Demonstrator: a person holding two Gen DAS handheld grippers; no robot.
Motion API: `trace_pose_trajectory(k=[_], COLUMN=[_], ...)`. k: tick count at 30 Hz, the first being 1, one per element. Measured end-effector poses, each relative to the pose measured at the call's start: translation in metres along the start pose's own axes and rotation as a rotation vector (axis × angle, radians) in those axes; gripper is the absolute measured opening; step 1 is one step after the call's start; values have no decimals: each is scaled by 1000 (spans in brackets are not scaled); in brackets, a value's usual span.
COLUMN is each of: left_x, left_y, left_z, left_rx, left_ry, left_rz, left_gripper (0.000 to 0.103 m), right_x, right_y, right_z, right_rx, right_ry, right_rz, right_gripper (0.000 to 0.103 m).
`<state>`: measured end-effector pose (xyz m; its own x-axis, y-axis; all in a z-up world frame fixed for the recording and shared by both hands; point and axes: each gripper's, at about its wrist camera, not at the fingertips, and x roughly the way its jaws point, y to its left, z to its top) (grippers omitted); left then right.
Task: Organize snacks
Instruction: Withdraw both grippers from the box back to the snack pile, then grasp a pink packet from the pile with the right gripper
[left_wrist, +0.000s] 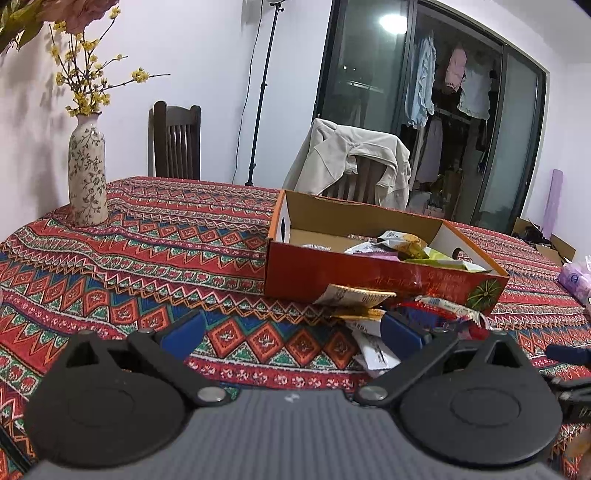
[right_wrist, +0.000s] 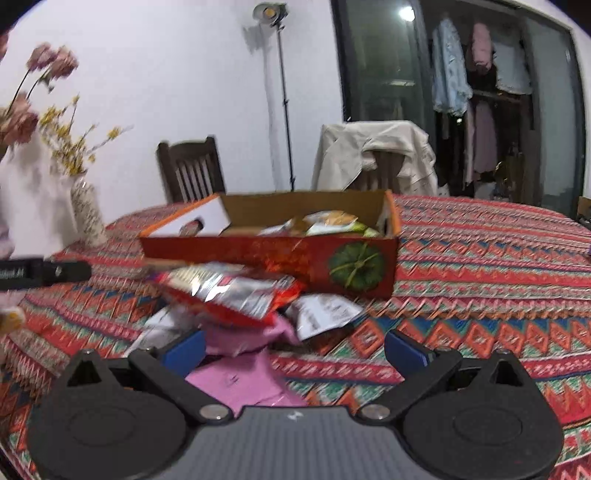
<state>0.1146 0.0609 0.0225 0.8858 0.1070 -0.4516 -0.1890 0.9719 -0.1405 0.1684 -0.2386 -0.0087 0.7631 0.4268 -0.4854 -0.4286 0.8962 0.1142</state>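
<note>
Both claws hang open over the patterned surface (left_wrist: 147, 240), with loose snacks piled just in front of an orange box.

The left claw (left_wrist: 293, 332) is spread wide and grips nothing; the right claw (right_wrist: 295, 345) is likewise wide open and empty. The orange box (left_wrist: 369, 273) sits far of the claws and already holds several packets (left_wrist: 402, 245). Against its near wall lies the loose pile: a red and silver bag (right_wrist: 232, 295) on top, a pink packet (right_wrist: 243, 373) nearest the right claw, and a white packet (right_wrist: 321, 314) to the right. A flowered vase (left_wrist: 87, 170) stands far left.
</note>
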Motion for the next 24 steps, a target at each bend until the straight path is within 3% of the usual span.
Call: trace_pose_trajectory(k=[16, 20, 24], left_x=[-4, -6, -7], left_y=[13, 12, 9], left_z=[-15, -16, -17], left_rx=[-38, -37, -33], left_ry=[44, 49, 57], left_rz=[0, 1, 0], left_gripper=[103, 103, 103], right_x=[38, 35, 22], right_y=[51, 53, 50], right_z=[-17, -18, -21], right_rx=[-120, -137, -128], right_ry=[208, 207, 145], right_rz=[63, 64, 76], right_gripper=[103, 102, 90])
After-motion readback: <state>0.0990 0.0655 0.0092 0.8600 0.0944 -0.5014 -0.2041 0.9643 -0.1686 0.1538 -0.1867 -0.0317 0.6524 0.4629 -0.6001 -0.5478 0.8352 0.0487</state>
